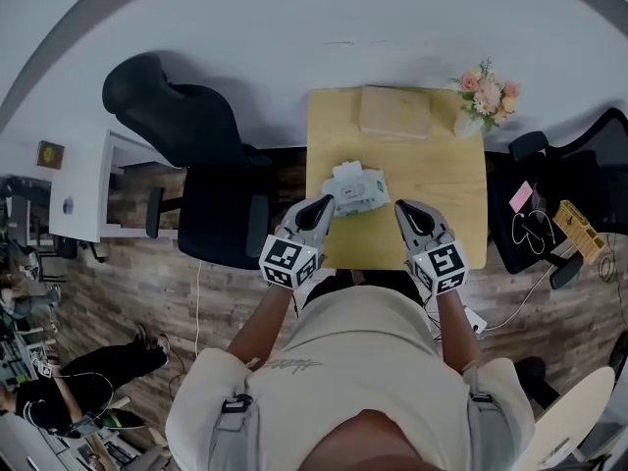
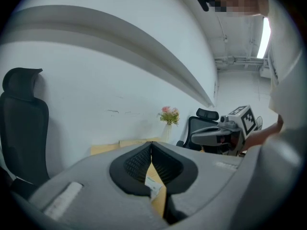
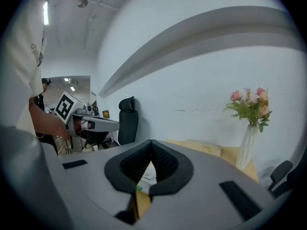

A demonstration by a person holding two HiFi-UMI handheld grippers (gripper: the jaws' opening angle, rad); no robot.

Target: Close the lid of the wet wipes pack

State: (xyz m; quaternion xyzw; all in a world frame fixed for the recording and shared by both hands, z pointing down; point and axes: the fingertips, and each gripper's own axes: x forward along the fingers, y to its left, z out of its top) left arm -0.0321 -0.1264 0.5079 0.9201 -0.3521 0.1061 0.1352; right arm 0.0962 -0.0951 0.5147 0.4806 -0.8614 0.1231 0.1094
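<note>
The wet wipes pack is white and pale green and lies on the wooden table, near its left front part. Whether its lid is up is too small to tell. My left gripper hovers at the pack's near left corner, its jaws shut and empty. My right gripper is a short way to the pack's right, over bare table, also shut on nothing. In the left gripper view a sliver of the pack shows below the closed jaws. The right gripper view shows the pack the same way.
A flat cardboard box and a vase of pink flowers stand at the table's far edge. A black office chair is close to the table's left side, and another chair with cables is at the right.
</note>
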